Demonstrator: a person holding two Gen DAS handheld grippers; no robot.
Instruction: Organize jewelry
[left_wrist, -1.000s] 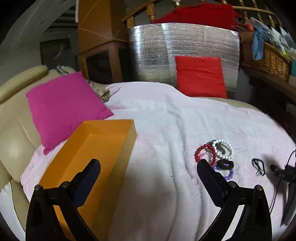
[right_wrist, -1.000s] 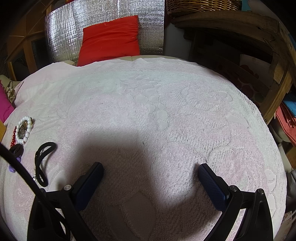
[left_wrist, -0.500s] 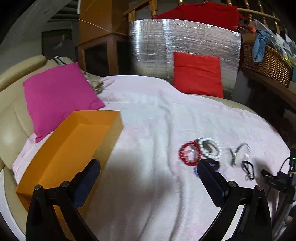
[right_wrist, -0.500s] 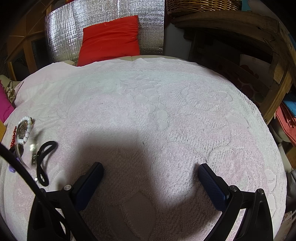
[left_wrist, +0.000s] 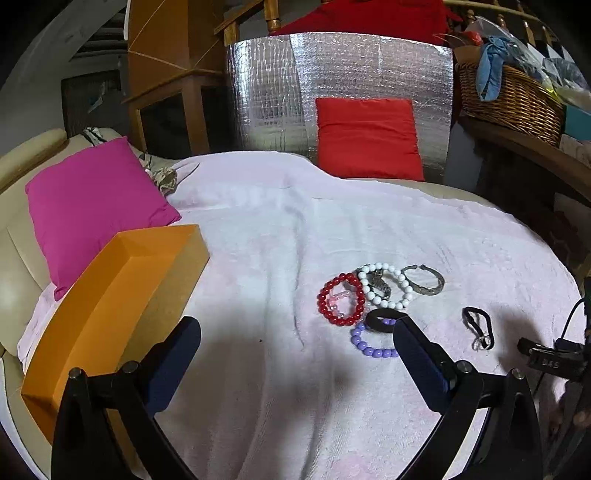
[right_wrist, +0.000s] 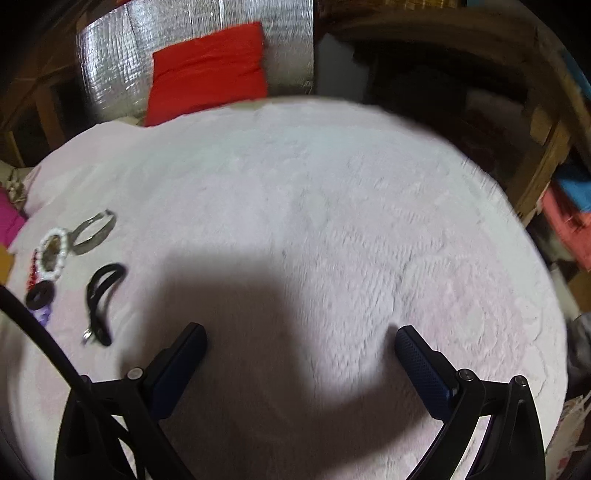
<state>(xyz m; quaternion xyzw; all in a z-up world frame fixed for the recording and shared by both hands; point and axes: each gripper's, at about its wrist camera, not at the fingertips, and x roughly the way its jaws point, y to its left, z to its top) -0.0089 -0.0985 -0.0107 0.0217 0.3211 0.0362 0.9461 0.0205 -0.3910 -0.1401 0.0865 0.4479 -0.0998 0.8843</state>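
A cluster of jewelry lies on the pale pink towel (left_wrist: 280, 229): a red bead bracelet (left_wrist: 341, 300), a white bead bracelet (left_wrist: 384, 285), a silver bangle (left_wrist: 424, 282), a black ring band (left_wrist: 384, 320), a purple bead bracelet (left_wrist: 369, 345) and a black cord loop (left_wrist: 478, 326). An open orange box (left_wrist: 110, 295) stands at the left. My left gripper (left_wrist: 297, 350) is open and empty, above the towel in front of the jewelry. My right gripper (right_wrist: 301, 349) is open and empty; the cord loop (right_wrist: 101, 295) and white bracelet (right_wrist: 53, 254) lie to its left.
A magenta cushion (left_wrist: 92, 206) leans behind the box. A red cushion (left_wrist: 367, 138) rests against a silver foil panel (left_wrist: 340, 74) at the back. A wicker basket (left_wrist: 509, 99) sits on a wooden shelf at the right. The towel's right edge drops off (right_wrist: 546, 295).
The left view has pulled back and swung right, so the jewelry sits nearer the centre and the silver bangle shows. The right view has shifted and is blurred.
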